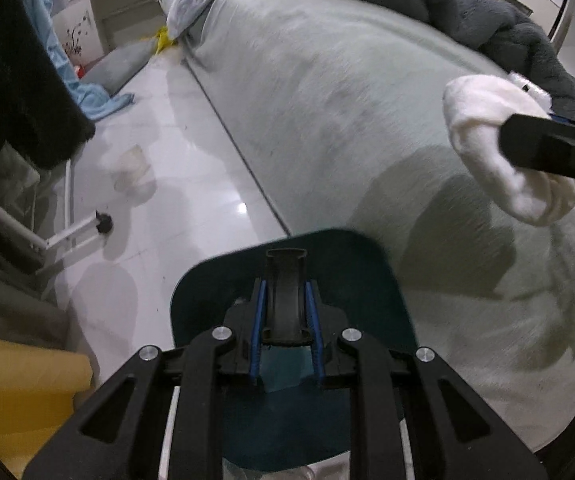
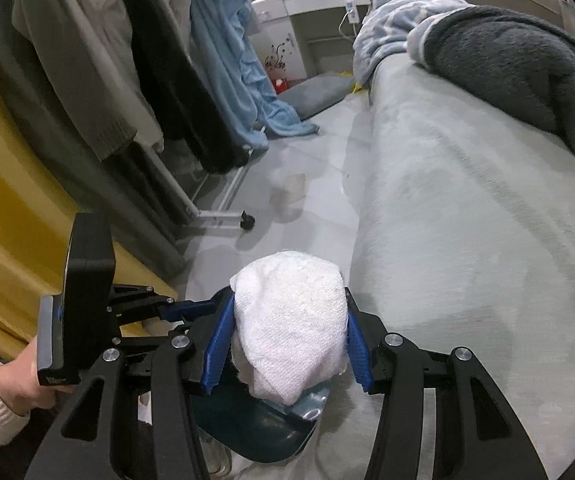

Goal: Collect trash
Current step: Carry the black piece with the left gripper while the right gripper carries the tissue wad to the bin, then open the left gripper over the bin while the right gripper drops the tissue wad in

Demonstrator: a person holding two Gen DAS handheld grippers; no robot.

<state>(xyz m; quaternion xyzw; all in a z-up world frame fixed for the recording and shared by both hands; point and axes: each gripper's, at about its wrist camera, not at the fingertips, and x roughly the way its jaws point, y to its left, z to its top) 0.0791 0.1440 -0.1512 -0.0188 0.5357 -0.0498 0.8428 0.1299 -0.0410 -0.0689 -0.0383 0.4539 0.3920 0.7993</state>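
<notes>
A crumpled white paper wad (image 2: 291,328) is clamped between the blue pads of my right gripper (image 2: 289,320), just above the side of the bed. In the left wrist view the same wad (image 1: 487,140) shows at the upper right, with one black finger (image 1: 551,148) of the right gripper across it. My left gripper (image 1: 286,292) is shut on the black handle (image 1: 286,300) of a dark teal bin (image 1: 351,264). In the right wrist view the bin (image 2: 263,432) hangs directly under the wad. A hand (image 2: 23,380) in a white sleeve holds the left gripper.
A grey-green bed (image 2: 467,208) fills the right side, with a dark grey blanket (image 2: 519,68) on top. A clothes rack with hanging garments (image 2: 159,72) and its wheeled foot (image 2: 247,222) stand on the left. A pale scrap (image 2: 289,192) lies on the tiled floor. Yellow cloth (image 2: 3,184) hangs at far left.
</notes>
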